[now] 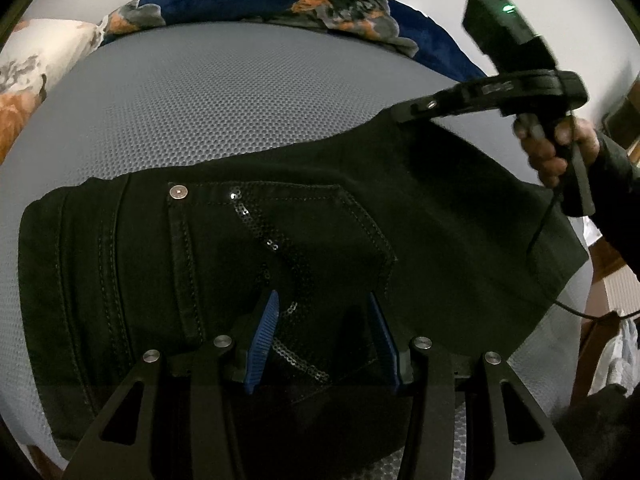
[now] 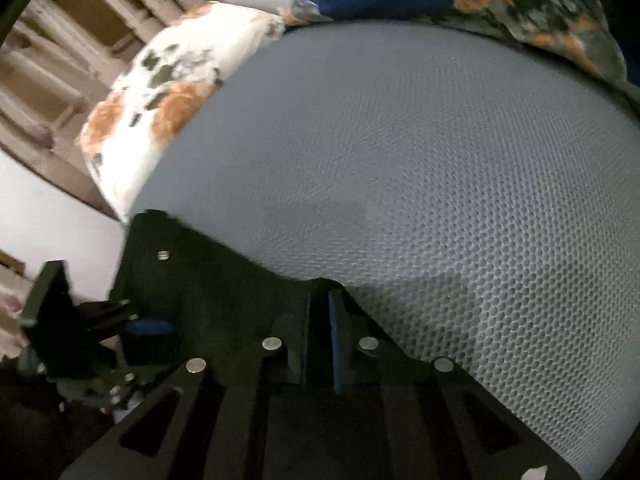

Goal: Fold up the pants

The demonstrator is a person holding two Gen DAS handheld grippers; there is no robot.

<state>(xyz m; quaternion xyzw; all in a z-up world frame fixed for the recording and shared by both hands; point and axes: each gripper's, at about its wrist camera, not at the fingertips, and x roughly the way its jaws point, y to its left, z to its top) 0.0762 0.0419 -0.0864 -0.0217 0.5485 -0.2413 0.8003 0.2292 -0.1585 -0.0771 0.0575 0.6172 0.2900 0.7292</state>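
Bedroom setup: grey honeycomb-mesh mattress as the work surface, blue floral blanket bunched along the far edge, white floral pillow at one corner, wooden shelving behind it. Black pants lie across the near part of the mattress, seat side up, with the sequined back pocket and a metal rivet showing. Left gripper: blue pads wide apart, hovering over the pocket area, nothing between them as far as I can see. Right gripper: fingers nearly together with a strip of black cloth between them, so it looks clamped on an edge of the pants; in the left view that corner is lifted off the mattress at the tool's tip, person's hand on the handle. Right view is motion-blurred, so exact bite depth unclear. Handling guess: denim-type cloth, soft but fairly heavy, holds a crease, sags if held by one corner. Mesh probably gives some drag, so lift rather than slide. Best grab points are thick seams or the waistband and hems, not the sequin patch, which may snag or slip. Fold looks under way, not finished.
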